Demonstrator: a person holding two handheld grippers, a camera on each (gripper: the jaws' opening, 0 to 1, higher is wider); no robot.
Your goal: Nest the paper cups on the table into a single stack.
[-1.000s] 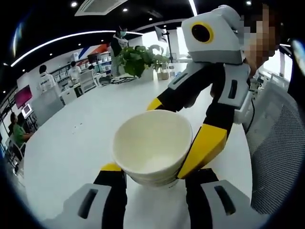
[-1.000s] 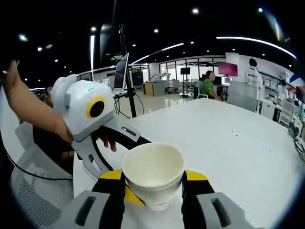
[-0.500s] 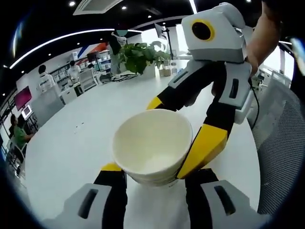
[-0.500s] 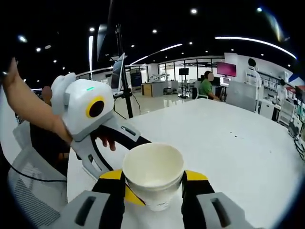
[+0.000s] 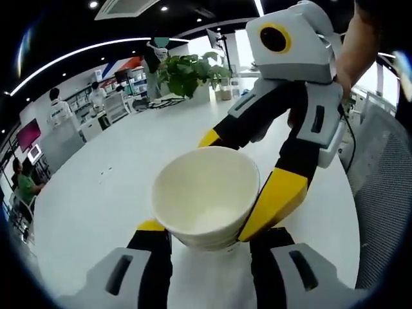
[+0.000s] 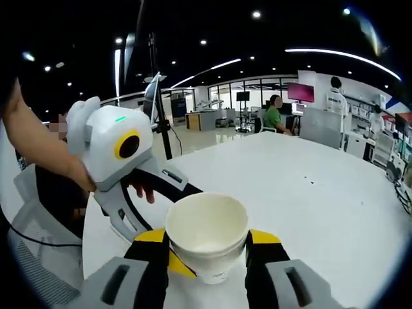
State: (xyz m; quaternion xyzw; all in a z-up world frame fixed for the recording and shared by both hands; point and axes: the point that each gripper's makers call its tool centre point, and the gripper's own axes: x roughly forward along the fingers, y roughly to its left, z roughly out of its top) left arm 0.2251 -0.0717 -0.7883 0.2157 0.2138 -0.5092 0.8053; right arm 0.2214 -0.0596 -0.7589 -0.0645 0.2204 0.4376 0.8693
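A white stack of nested paper cups (image 5: 205,193) stands mouth-up over the white table (image 5: 96,193), with stepped rims showing near its base. My left gripper (image 5: 209,233) is shut on the stack, one jaw on each side. My right gripper (image 5: 243,172) reaches in from the upper right, its yellow fingers (image 5: 275,201) pressed against the same stack. In the right gripper view the cup stack (image 6: 207,233) sits between the shut jaws of my right gripper (image 6: 207,239). The left gripper (image 6: 181,226) comes in from the left there, held by a person's hand (image 6: 138,188).
The round white table (image 6: 322,199) stretches away behind the cups. A potted plant (image 5: 187,74) stands at its far edge. A mesh chair (image 5: 386,212) is at the right, another mesh chair (image 6: 38,257) at the left. People and desks are far behind.
Both views have drifted slightly against the room. The cup stack and both grippers keep the same hold and spacing.
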